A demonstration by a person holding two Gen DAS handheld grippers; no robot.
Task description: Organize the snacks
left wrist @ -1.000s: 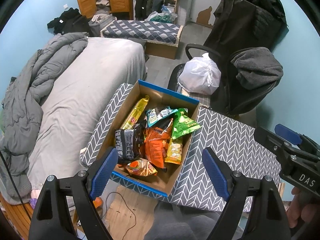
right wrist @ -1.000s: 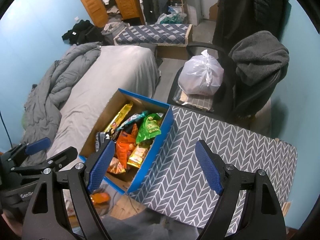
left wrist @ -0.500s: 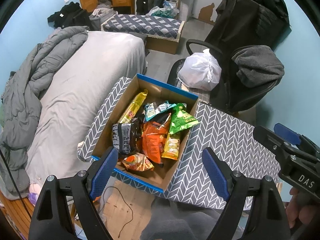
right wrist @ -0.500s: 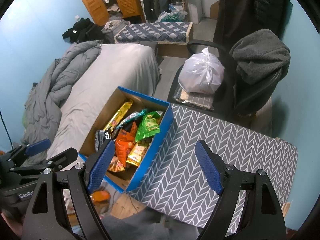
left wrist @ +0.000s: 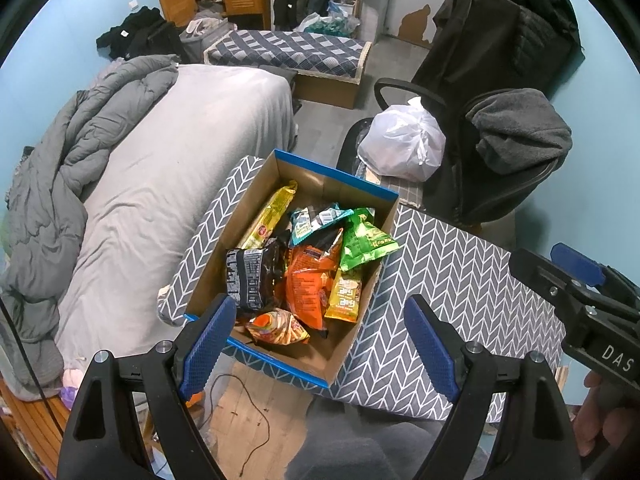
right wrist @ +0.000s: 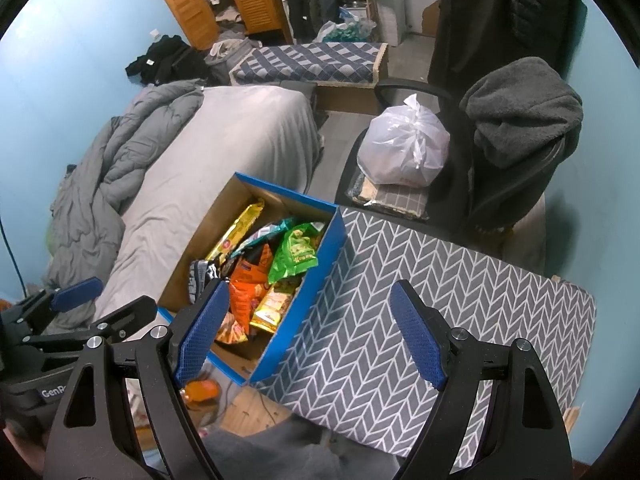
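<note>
snack box (left wrist: pixel 362 354), both grippers spread, empty

We see the cardboard box (left wrist: pixel 304 184) resting on the left end of the desk (left wrist: pixel 452 280), with the snack packets (left wrist: pixel 304 276) piled inside it. The bed (left wrist: pixel 160 168) lies left of the desk, the duvet (left wrist: pixel 72 160) heaped along its far left side. Behind the desk stands the office chair (left wrist: pixel 516 184), with a tied plastic bag (left wrist: pixel 400 144) on its seat. A low bench (left wrist: pixel 288 50) sits beyond the bed's far end.
</note>
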